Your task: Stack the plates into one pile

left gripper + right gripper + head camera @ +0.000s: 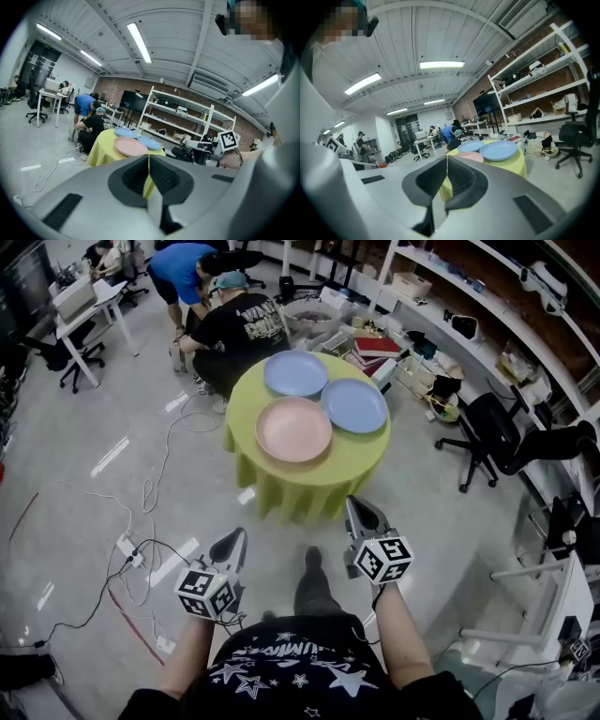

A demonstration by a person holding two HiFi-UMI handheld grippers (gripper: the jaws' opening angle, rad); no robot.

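Three plates lie side by side on a round table with a yellow-green cloth (309,474): a pink plate (293,428) nearest me, a blue plate (295,373) behind it, and a second blue plate (354,405) to the right. The same pink plate (131,147) and blue plates (498,150) show ahead in both gripper views. My left gripper (235,542) and right gripper (357,512) hang over the floor short of the table, both shut with nothing between the jaws.
Two people (234,329) crouch on the floor just behind the table. Cables and a power strip (129,549) trail across the floor at the left. Shelving (487,315) and office chairs (497,442) line the right side; boxes and clutter (375,348) sit behind the table.
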